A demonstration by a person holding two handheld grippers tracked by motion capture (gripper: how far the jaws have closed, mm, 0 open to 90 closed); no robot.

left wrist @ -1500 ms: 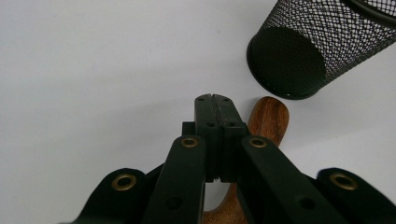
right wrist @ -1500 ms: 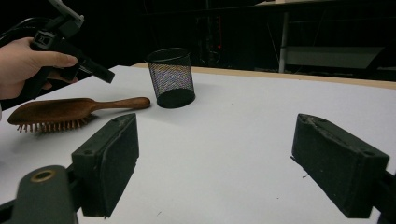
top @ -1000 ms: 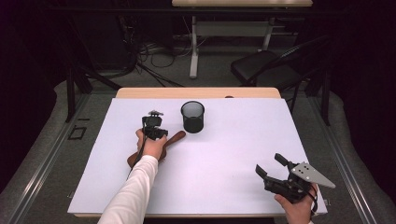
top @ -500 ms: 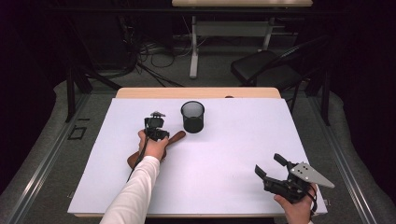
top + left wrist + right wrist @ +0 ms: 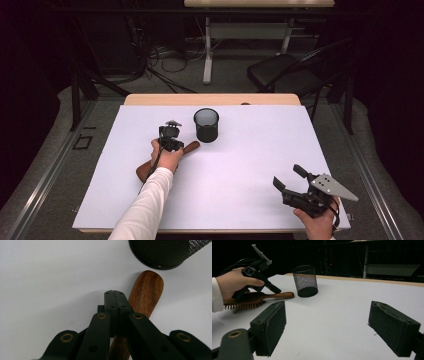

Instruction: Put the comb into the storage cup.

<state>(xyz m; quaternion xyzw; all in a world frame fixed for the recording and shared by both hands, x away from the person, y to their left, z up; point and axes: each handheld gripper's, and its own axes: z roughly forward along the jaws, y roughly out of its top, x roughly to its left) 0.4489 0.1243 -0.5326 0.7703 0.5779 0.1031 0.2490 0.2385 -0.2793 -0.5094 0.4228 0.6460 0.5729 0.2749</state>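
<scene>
A wooden hairbrush (image 5: 191,147) lies on the white table, handle toward a black mesh cup (image 5: 206,125). My left gripper (image 5: 176,145) hovers over the handle, pointing down at it. In the left gripper view its jaws are pressed together with nothing between them (image 5: 115,293), and the brown handle (image 5: 148,288) passes just under and to the right of the tips. The cup (image 5: 162,252) stands right beyond. My right gripper (image 5: 291,181) rests near the table's front right corner, open; its pads (image 5: 272,323) frame bare table. The right gripper view shows the brush (image 5: 257,298) and cup (image 5: 305,281) farther off.
The white sheet (image 5: 260,150) covers most of a wooden table, whose far edge (image 5: 215,99) stays bare. Beyond it are a dark floor with cables, a table leg (image 5: 207,55) and a black chair (image 5: 280,75).
My left hand has edged slightly to the right over the brush. The right gripper has stayed where it was.
</scene>
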